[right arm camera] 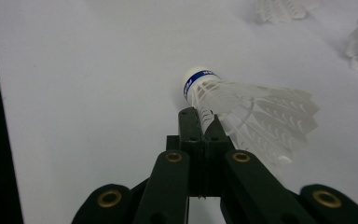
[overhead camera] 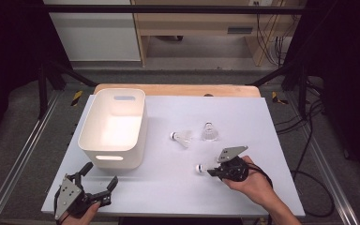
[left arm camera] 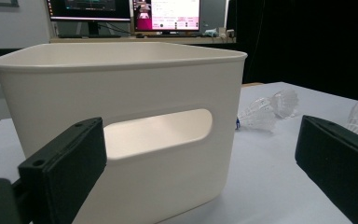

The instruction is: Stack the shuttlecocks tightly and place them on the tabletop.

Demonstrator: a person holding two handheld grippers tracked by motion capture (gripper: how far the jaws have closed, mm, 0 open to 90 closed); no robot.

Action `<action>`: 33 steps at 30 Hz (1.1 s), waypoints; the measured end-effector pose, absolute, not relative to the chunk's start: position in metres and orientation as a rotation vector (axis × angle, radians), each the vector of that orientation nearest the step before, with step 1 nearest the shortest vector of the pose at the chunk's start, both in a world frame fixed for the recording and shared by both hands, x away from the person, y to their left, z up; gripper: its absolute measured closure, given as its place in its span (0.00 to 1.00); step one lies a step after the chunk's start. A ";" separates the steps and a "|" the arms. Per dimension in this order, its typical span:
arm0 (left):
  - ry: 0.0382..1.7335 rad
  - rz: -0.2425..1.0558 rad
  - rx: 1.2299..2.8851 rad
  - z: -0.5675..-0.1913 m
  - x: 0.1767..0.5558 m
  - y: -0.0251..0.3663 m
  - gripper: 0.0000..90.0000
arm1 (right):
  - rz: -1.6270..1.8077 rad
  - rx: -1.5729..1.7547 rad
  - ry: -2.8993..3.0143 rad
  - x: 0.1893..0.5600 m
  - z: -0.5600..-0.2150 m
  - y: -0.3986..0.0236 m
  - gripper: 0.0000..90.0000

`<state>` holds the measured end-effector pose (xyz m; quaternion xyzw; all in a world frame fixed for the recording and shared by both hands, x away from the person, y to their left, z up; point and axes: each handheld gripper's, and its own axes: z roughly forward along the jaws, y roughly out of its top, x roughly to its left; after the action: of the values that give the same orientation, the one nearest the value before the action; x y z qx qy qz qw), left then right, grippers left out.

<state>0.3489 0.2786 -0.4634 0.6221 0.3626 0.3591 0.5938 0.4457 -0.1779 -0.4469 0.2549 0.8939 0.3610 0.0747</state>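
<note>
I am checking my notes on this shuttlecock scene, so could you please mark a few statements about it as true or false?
1. The right gripper is shut on a shuttlecock. True.
2. The white bin already holds a shuttlecock. False: its inside is bare.
3. The left gripper has its jaws open near the bin's handle slot. True.
4. Two other shuttlecocks, a lying shuttlecock and an upright shuttlecock, rest on the white board. True.
5. The held shuttlecock is gripped by its cork tip. False: the jaws pinch the skirt just behind the tip.
</note>
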 end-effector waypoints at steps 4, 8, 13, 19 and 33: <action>0.832 0.831 1.444 -0.463 0.350 0.279 0.02 | 1.151 0.809 2.586 0.451 -0.447 -0.179 1.00; 0.824 0.830 1.440 -0.463 0.352 0.280 0.02 | 1.180 0.860 2.509 0.459 -0.449 -0.180 1.00; 0.820 0.832 1.442 -0.464 0.358 0.280 0.02 | 1.200 0.890 2.470 0.464 -0.450 -0.178 1.00; 0.813 0.830 1.453 -0.466 0.360 0.280 0.02 | 1.223 0.912 2.427 0.469 -0.450 -0.176 1.00; 0.814 0.839 1.449 -0.465 0.358 0.281 0.02 | 1.249 0.933 2.376 0.472 -0.450 -0.173 1.00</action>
<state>0.3584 0.2814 -0.4653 0.6245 0.3506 0.3615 0.5970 0.4720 -0.1735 -0.4501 0.3245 0.8268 0.4346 0.1491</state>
